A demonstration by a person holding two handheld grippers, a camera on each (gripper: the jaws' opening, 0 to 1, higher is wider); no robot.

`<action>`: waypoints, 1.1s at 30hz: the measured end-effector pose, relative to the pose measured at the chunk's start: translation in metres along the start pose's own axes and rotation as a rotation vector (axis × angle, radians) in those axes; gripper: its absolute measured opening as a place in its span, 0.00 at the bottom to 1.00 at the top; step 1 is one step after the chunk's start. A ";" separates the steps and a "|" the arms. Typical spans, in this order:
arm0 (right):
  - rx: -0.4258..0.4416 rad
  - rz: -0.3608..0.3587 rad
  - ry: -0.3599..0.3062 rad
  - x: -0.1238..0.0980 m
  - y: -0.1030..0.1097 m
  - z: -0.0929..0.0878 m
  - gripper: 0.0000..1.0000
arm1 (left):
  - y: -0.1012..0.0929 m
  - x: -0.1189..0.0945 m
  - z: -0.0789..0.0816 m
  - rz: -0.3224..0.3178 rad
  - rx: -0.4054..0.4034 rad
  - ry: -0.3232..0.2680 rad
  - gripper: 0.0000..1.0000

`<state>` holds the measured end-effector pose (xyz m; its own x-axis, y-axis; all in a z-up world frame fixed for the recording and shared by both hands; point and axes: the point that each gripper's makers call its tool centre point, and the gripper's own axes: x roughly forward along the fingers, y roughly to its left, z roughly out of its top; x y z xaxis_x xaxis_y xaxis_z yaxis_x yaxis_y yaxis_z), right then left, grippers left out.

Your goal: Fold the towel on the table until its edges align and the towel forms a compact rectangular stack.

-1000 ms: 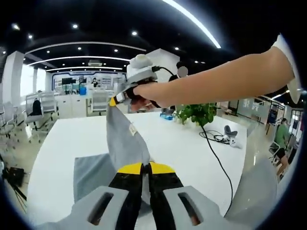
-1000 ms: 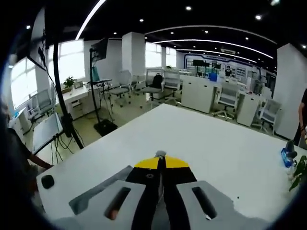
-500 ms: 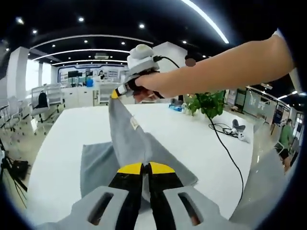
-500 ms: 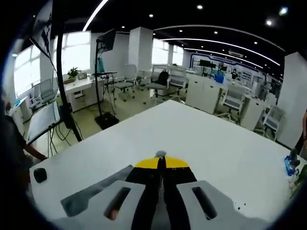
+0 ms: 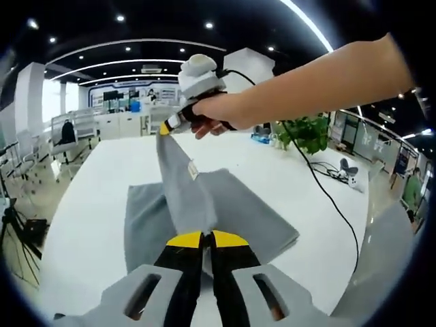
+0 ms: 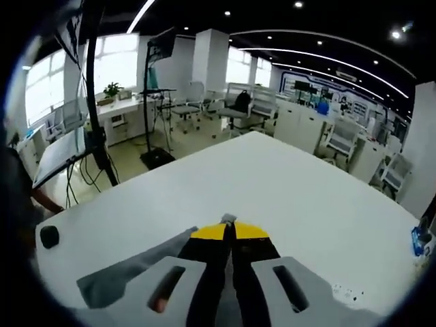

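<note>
Towel (image 5: 204, 204) lies on white table (image 5: 88, 225), one edge lifted. Left gripper (image 5: 206, 238) pinches near end tight. Right gripper (image 5: 165, 127) pinches far end tight, held by hand (image 5: 214, 116).

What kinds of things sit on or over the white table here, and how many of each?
Grey towel: 1
Claws shut on the towel: 2, left claw and right claw
Potted plant: 1
Black cable: 1
Small black round object: 1
Total: 6
</note>
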<state>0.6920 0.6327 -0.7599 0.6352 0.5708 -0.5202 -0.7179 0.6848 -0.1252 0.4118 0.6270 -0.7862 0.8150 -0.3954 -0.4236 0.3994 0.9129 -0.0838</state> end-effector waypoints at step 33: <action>0.023 0.060 0.074 0.088 0.048 -0.033 0.01 | 0.064 0.005 -0.086 0.159 -0.124 0.093 0.04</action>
<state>0.7043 0.7009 -0.8402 0.5684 0.5765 -0.5870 -0.7465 0.6613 -0.0733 0.4054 0.6920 -0.8716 0.8189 -0.2399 -0.5215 0.2098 0.9707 -0.1171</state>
